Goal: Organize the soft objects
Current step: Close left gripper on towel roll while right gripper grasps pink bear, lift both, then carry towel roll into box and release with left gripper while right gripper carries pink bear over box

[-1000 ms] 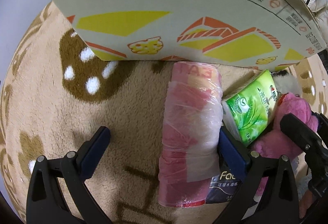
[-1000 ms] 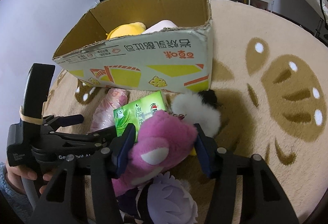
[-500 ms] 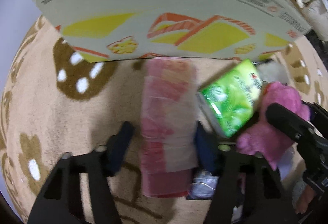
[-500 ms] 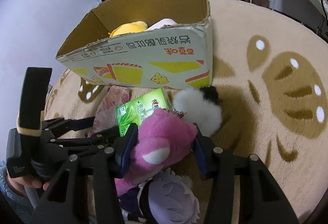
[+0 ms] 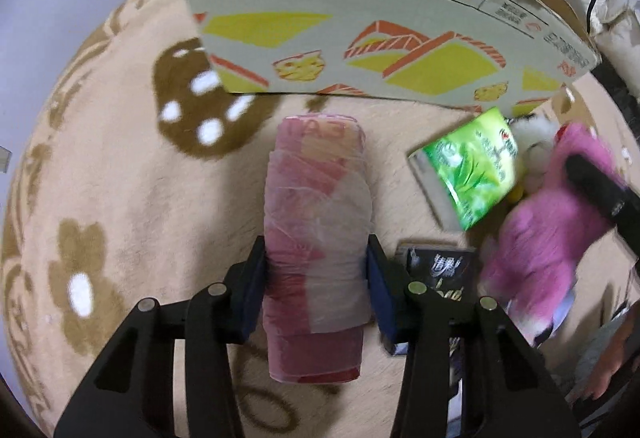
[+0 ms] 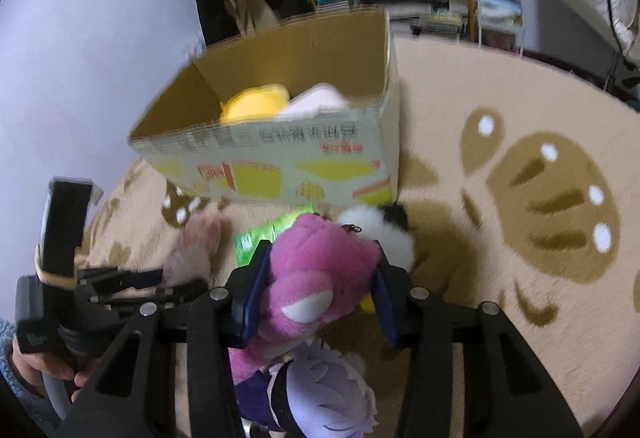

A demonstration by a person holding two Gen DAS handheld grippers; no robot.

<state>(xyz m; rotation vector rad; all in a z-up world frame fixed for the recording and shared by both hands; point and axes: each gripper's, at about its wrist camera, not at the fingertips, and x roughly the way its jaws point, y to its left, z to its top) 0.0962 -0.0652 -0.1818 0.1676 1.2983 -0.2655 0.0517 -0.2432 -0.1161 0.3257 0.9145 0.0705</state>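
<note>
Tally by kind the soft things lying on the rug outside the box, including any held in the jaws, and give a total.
Plush toys: 3 (pink plush, white-and-black plush, lilac plush)
Tissue packs: 2 (green pack, dark pack)
Wrapped pink rolls: 1 (pink roll)
Total: 6

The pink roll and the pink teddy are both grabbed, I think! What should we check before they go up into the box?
1. Left tool shut on the pink plastic-wrapped roll: ok, a pad presses each side.
2. Right tool on the pink plush bear: ok, both pads squeeze it; its jaws have just been closing.
3. Room in the cardboard box: ok, open top, with a yellow plush and something pale inside.
4. Nothing riding along with the bear: cannot tell, the white-and-black plush touches it and a keychain clip shows between them.
5. Green tissue pack clear of the roll: ok, it lies apart.
</note>
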